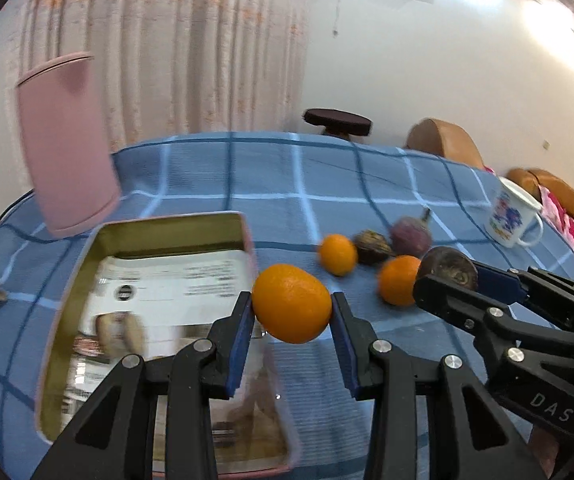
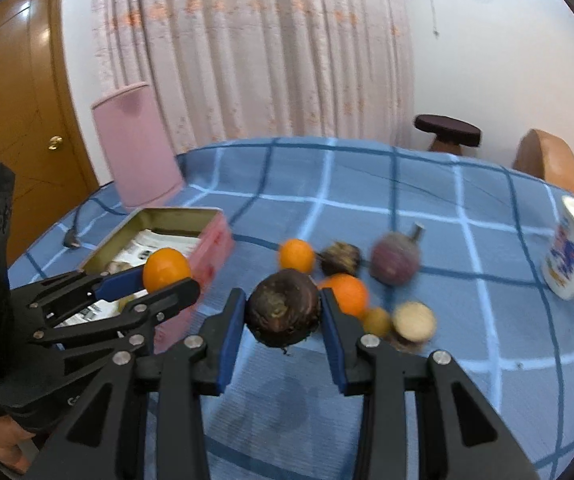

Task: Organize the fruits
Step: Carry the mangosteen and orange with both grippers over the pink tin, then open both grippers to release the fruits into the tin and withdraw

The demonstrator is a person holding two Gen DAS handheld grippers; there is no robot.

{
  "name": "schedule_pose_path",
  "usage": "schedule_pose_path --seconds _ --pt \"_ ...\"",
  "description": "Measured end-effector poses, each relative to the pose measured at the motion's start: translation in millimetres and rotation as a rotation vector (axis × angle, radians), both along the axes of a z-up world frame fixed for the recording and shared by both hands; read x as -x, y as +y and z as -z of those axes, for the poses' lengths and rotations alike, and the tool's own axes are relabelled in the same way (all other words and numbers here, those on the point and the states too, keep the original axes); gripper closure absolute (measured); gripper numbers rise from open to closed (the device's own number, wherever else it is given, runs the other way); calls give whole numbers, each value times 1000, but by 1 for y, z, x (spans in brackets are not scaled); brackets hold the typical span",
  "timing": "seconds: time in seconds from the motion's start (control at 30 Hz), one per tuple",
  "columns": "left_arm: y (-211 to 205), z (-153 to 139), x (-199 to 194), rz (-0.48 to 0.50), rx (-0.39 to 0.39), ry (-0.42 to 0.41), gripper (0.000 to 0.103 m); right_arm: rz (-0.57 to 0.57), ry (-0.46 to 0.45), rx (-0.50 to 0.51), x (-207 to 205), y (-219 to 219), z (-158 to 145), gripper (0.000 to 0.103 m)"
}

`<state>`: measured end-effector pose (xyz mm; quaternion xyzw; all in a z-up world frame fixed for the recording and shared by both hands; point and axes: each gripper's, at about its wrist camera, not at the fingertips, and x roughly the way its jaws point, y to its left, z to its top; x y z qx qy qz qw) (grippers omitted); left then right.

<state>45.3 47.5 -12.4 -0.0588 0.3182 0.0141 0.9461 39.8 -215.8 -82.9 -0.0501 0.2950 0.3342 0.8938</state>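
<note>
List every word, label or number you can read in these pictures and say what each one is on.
"DAS": on the black body of the right gripper, seen from the left wrist view.
Printed paper lining the tin box: lines of text and a round logo, too blurred to read.
Mug: blue and red picture, no readable words.
Left gripper: pale marks on its body, too cut off and small to read.

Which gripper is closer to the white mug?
Right. The right gripper, holding a dark fruit, is on the side of the white mug; the left gripper holds an orange by the tin.
</note>
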Motion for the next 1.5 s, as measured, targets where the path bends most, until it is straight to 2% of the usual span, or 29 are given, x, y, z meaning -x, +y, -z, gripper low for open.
schedule_pose_path --seconds 0.27,0.57,0.83,1.33,1.4,1.5 --pt "56 0 11 -129 7 6 63 -107 -13 9 7 52 -6 63" --pt "86 11 20 -189 19 33 63 -173 6 42 11 94 4 63" --pt "95 20 19 -193 28 55 63 -195 40 76 12 105 21 63" --pt "95 23 21 -189 21 53 62 -237 68 76 15 110 25 62" --pt "96 22 22 -188 28 55 62 -238 61 68 16 107 24 56" --pt "96 20 23 -193 31 51 59 -237 60 52 18 103 21 53"
